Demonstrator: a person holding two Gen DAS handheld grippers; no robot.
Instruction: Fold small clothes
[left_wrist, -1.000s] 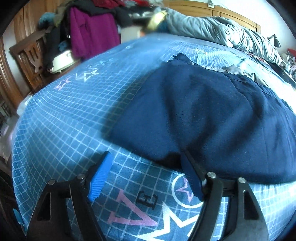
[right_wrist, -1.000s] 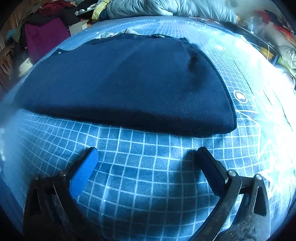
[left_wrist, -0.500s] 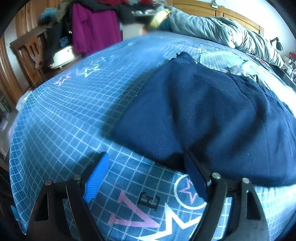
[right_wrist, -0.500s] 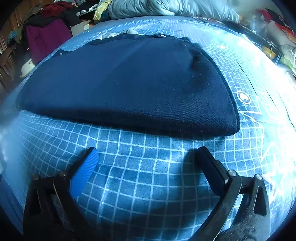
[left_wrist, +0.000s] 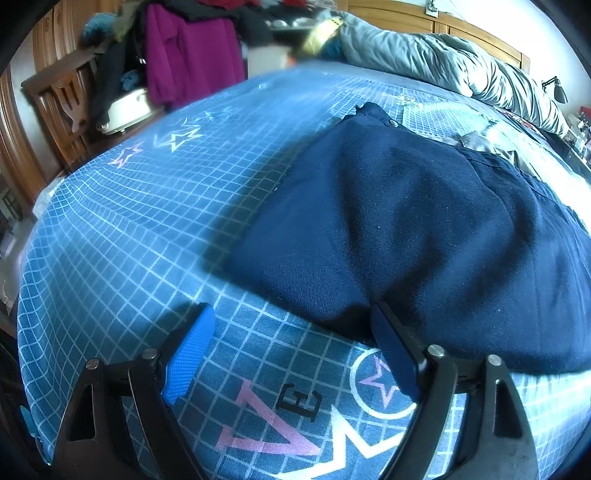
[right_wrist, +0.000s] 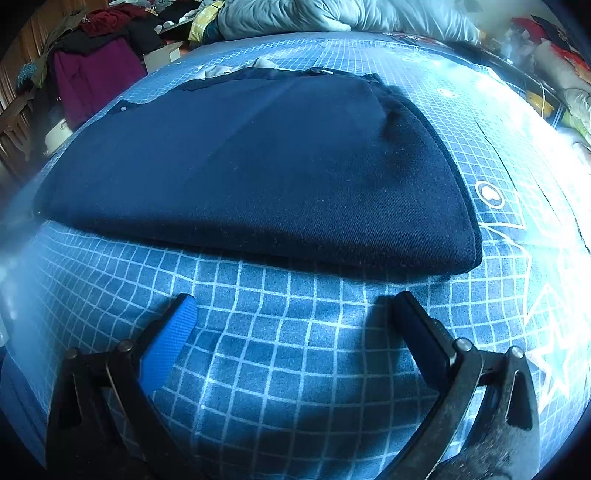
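Note:
A dark navy garment (left_wrist: 406, 229) lies flat and folded on a blue grid-patterned bedsheet (left_wrist: 122, 221). In the left wrist view my left gripper (left_wrist: 291, 325) is open just in front of the garment's near edge, and its right fingertip (left_wrist: 384, 325) sits at that edge with nothing held. In the right wrist view the same garment (right_wrist: 258, 170) fills the middle. My right gripper (right_wrist: 291, 306) is open over bare sheet (right_wrist: 295, 350), a short way back from the garment's folded edge.
A grey duvet (left_wrist: 443, 59) is bunched along the wooden headboard at the back. A chair with a purple coat (left_wrist: 188, 62) and piled clothes stands left of the bed. Small pale clothes (right_wrist: 236, 68) lie behind the garment. Clutter (right_wrist: 554, 74) lines the right side.
Both grippers have drawn back slightly from the garment and stayed open. The garment has not moved.

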